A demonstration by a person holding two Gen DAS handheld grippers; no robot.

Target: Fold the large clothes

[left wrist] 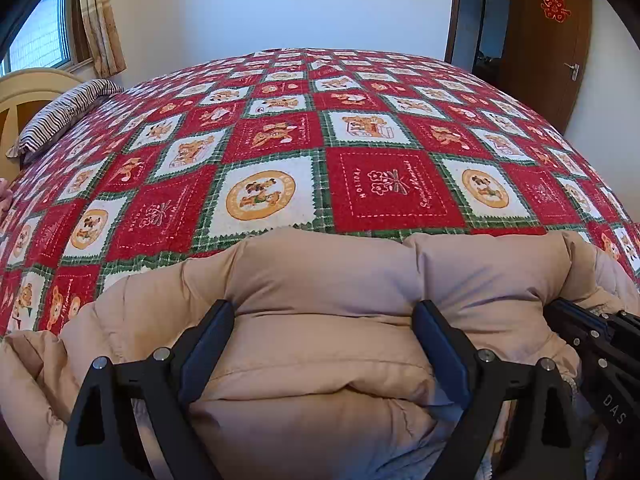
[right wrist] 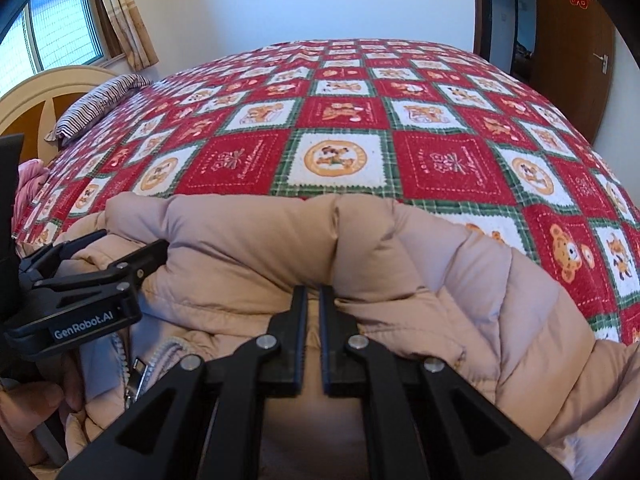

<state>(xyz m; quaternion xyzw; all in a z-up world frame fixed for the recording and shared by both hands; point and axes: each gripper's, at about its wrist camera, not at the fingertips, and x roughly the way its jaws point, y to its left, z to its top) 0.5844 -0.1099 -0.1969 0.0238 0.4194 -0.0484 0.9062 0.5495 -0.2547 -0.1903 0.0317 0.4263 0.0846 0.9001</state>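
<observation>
A beige puffer jacket [left wrist: 320, 276] lies bunched at the near edge of the bed; it also shows in the right wrist view [right wrist: 248, 236], with its zipper [right wrist: 136, 364] at lower left. My left gripper [left wrist: 324, 308] is open, its fingers straddling a thick padded fold without pinching it. My right gripper [right wrist: 313, 292] is nearly shut, pinching a fold of the jacket between its pads. The right gripper shows at the right edge of the left wrist view [left wrist: 592, 332]. The left gripper shows at the left of the right wrist view [right wrist: 120, 254], open over the jacket.
The bed is covered by a red, white and green bear-patterned quilt [left wrist: 396, 188]. A striped pillow [left wrist: 60, 116] lies by the headboard [left wrist: 24, 96] at far left. A pink garment [right wrist: 30, 184] lies at the left. A wooden door [left wrist: 552, 48] stands at the right.
</observation>
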